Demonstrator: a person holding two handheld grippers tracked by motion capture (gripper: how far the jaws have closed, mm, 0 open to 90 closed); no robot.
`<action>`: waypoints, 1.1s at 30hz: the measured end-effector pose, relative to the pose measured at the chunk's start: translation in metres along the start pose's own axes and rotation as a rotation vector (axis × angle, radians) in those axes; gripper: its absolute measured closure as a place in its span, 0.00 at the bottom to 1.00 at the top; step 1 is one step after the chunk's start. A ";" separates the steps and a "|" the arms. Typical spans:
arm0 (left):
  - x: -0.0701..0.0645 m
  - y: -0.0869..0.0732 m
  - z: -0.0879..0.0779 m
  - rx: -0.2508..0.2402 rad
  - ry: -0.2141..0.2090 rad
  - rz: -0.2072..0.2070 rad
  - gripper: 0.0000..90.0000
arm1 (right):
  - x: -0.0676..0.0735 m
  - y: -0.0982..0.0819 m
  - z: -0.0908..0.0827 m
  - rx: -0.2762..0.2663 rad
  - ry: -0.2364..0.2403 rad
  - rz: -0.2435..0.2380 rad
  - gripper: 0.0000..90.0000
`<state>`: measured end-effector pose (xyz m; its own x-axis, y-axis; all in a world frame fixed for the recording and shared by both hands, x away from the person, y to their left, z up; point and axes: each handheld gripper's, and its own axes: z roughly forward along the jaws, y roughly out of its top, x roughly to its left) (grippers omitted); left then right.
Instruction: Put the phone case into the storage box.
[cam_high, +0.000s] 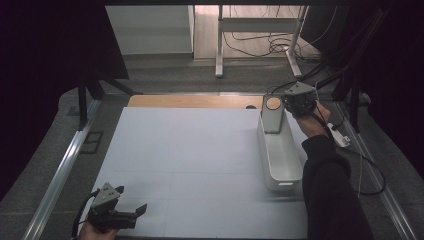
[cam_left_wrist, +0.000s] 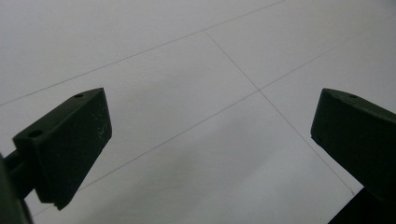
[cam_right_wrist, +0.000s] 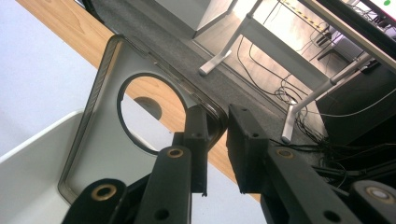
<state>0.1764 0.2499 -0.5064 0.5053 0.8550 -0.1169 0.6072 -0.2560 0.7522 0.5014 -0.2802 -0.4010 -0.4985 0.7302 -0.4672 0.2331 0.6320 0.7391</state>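
Note:
A grey translucent phone case (cam_high: 272, 114) with a round hole stands upright at the far end of a long white bin (cam_high: 282, 186). My right gripper (cam_high: 286, 103) is shut on the case's top right edge. In the right gripper view the case (cam_right_wrist: 98, 135) has its corner pinched between the two jaws of the gripper (cam_right_wrist: 217, 115), with the bin (cam_right_wrist: 28, 177) below it. My left gripper (cam_high: 132, 205) hovers low over the white table's near left corner, open. In the left gripper view the left gripper (cam_left_wrist: 210, 121) has only bare white table between its jaws.
The white table top (cam_high: 190, 150) has a wooden strip (cam_high: 195, 101) along its far edge. Metal rails (cam_high: 60, 170) run down both sides. Behind the table stand desk legs (cam_high: 219, 45) and loose cables (cam_high: 272, 45) on the floor. A white power strip (cam_high: 340, 136) lies right of the bin.

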 end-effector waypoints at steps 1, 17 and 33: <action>0.000 0.000 0.000 0.000 -0.001 0.000 0.00 | 0.000 0.000 0.000 0.000 0.000 0.000 0.83; 0.000 0.000 0.000 0.001 -0.001 0.003 0.00 | -0.001 0.000 -0.005 -0.015 0.008 0.029 0.75; 0.000 0.000 0.000 -0.002 -0.002 0.002 0.00 | 0.000 -0.003 -0.013 -0.013 0.029 0.075 0.66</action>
<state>0.1761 0.2500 -0.5063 0.5082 0.8533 -0.1166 0.6050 -0.2573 0.7535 0.4899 -0.2852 -0.3969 -0.5038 0.7677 -0.3960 0.2601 0.5720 0.7779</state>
